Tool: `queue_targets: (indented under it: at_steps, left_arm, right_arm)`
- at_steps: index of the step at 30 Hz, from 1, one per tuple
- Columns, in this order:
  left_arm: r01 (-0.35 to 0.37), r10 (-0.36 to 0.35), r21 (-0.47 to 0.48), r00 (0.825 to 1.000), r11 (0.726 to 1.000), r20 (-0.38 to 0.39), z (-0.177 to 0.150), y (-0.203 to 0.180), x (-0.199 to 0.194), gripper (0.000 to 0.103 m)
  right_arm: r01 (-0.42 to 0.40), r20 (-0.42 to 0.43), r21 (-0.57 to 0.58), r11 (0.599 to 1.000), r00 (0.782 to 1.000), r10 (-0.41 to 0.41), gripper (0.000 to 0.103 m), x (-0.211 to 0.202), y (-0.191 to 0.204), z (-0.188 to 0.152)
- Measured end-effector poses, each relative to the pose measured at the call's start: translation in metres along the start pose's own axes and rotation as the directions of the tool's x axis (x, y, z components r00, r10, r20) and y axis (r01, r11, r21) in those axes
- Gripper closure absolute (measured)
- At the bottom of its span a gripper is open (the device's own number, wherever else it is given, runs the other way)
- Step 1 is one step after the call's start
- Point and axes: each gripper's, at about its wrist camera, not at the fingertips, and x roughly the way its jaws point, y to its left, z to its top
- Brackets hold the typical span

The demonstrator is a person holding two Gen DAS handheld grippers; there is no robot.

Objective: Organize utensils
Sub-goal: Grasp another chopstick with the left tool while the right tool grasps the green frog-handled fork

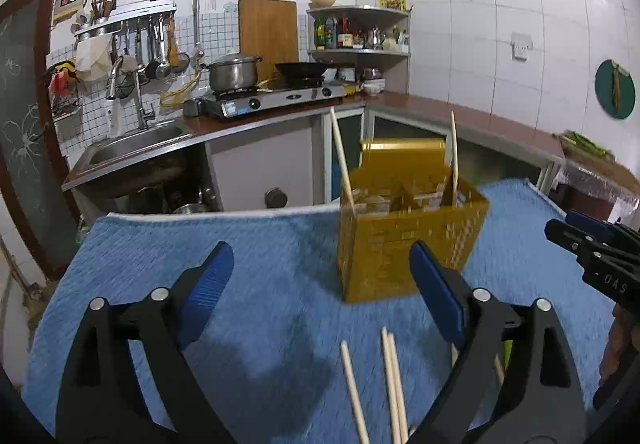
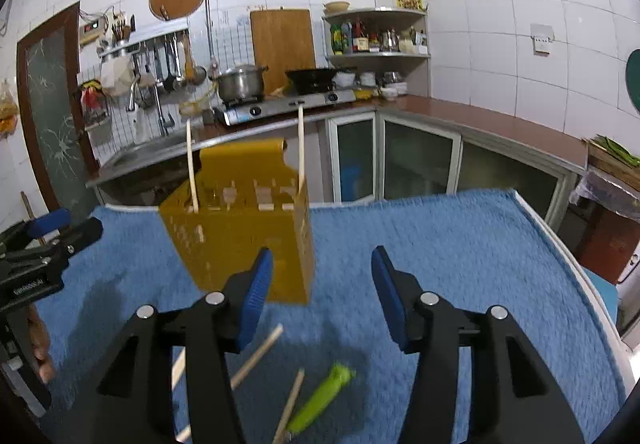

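Observation:
A yellow perforated utensil holder stands on a blue towel; it also shows in the right wrist view. Two wooden chopsticks stand upright in it. Several loose chopsticks lie on the towel in front of it, seen too in the right wrist view. A green-handled utensil lies beside them. My left gripper is open and empty above the towel. My right gripper is open and empty, over the loose utensils.
Behind the towel runs a kitchen counter with a sink, a gas stove with a pot and a wok, a cutting board and a corner shelf of bottles. Cabinets stand below the counter.

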Motion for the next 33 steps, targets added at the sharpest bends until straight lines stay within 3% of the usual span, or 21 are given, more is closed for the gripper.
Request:
queue_targets:
  at_steps: [9, 12, 19, 24, 27, 29, 33]
  left_arm:
    - [0.02, -0.026, -0.052, 0.993, 0.998, -0.111, -0.049, 0.004, -0.008, 0.015]
    - [0.055, -0.067, -0.07, 0.982, 0.996, -0.175, -0.067, 0.006, 0.005, 0.012]
    - [0.025, -0.045, -0.075, 0.959, 0.997, -0.281, -0.097, 0.007, 0.033, 0.013]
    - [0.03, -0.053, -0.081, 0.951, 0.996, -0.306, -0.1, 0.007, 0.04, 0.022]
    - [0.046, -0.078, -0.102, 0.939, 0.994, -0.334, -0.1, 0.007, 0.049, 0.033]
    - [0.055, -0.094, -0.115, 0.928, 0.992, -0.361, -0.098, 0.006, 0.057, 0.047]
    - [0.048, -0.089, -0.112, 0.914, 0.993, -0.395, -0.099, 0.002, 0.069, 0.054]
  right_arm:
    - [0.032, -0.106, 0.025, 0.999, 0.994, -0.029, 0.052, -0.007, -0.002, -0.054]
    - [0.042, -0.145, 0.038, 0.998, 0.989, -0.036, 0.052, -0.002, -0.004, -0.068]
    - [0.075, -0.229, 0.05, 0.996, 0.971, -0.061, 0.052, 0.019, -0.011, -0.091]
    - [0.077, -0.279, 0.053, 0.996, 0.959, -0.059, 0.052, 0.036, -0.009, -0.097]
    - [0.075, -0.299, 0.046, 0.996, 0.953, -0.058, 0.052, 0.044, -0.004, -0.099]
    - [0.078, -0.316, 0.05, 0.996, 0.947, -0.059, 0.052, 0.049, -0.003, -0.1]
    - [0.076, -0.35, 0.066, 0.995, 0.936, -0.049, 0.059, 0.056, -0.004, -0.101]
